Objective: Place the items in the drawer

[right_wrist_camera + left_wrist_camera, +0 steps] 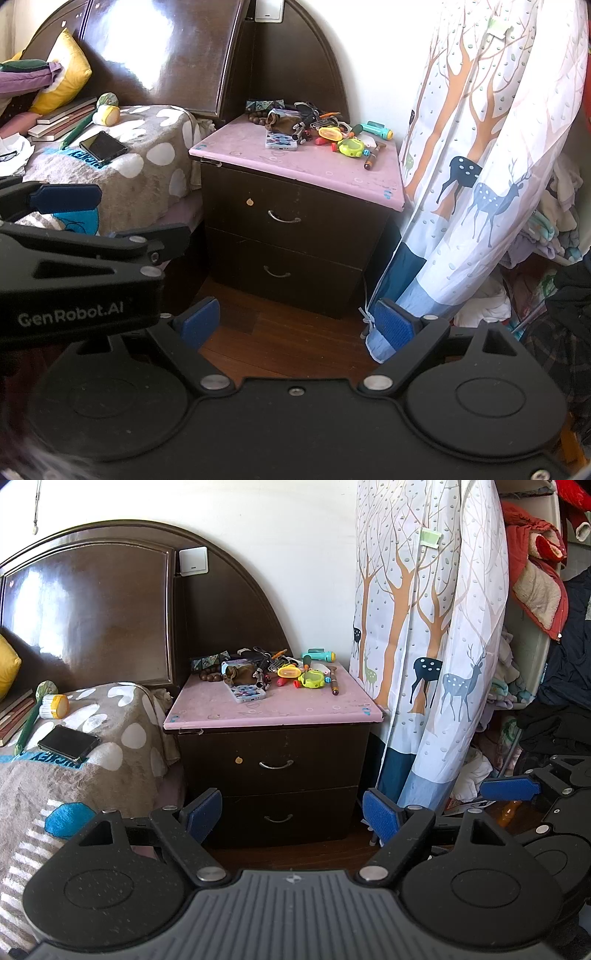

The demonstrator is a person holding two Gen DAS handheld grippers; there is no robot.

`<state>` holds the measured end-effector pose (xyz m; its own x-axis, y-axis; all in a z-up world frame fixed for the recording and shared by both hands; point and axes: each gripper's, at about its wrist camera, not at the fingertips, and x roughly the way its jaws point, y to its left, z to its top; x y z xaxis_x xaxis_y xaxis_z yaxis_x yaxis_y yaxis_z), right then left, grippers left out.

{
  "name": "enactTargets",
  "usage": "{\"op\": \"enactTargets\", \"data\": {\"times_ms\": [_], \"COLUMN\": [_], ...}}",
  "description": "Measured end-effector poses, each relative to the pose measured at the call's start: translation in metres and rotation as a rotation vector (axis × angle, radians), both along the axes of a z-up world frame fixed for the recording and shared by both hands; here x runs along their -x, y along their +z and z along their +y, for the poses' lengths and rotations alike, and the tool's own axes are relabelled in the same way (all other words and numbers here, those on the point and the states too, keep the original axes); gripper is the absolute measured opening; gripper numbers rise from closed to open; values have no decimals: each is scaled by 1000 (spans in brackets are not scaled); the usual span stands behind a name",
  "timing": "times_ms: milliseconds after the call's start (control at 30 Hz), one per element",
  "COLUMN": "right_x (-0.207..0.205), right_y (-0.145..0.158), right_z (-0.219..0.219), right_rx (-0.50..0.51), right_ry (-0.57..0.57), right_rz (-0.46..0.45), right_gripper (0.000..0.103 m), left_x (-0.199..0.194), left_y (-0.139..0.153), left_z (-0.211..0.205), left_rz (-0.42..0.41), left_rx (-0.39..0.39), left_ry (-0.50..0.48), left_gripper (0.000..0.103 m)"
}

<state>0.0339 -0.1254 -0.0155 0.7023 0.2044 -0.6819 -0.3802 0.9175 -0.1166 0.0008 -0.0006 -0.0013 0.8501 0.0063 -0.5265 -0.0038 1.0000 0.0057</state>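
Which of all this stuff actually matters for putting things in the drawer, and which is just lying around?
Belongs to the job: top drawer, bottom drawer, clutter on the nightstand, both open grippers.

Lying about: phone on the bed, books, deer curtain.

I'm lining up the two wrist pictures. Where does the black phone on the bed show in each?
Left wrist view: black phone lies far left, on the spotted blanket.
Right wrist view: it lies upper left, on the same blanket.
Shared landmark: the nightstand's upper drawer handle, to the phone's right in both.
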Motion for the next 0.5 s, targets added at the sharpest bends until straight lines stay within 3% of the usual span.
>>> {"op": "enactTargets", "data": {"times_ms": [500], "right_x": [-3], "right_y": [0], "right_z": [-3], "right_rx": [-1], "right_ry": [4], "right_rz": [4], "right_gripper": [92], "left_x": [0], "left_y": [-1], "left_z": [0], "left_rz": [2], "left_rx": [2], "left_ry": [0], "left_gripper": [83]}}
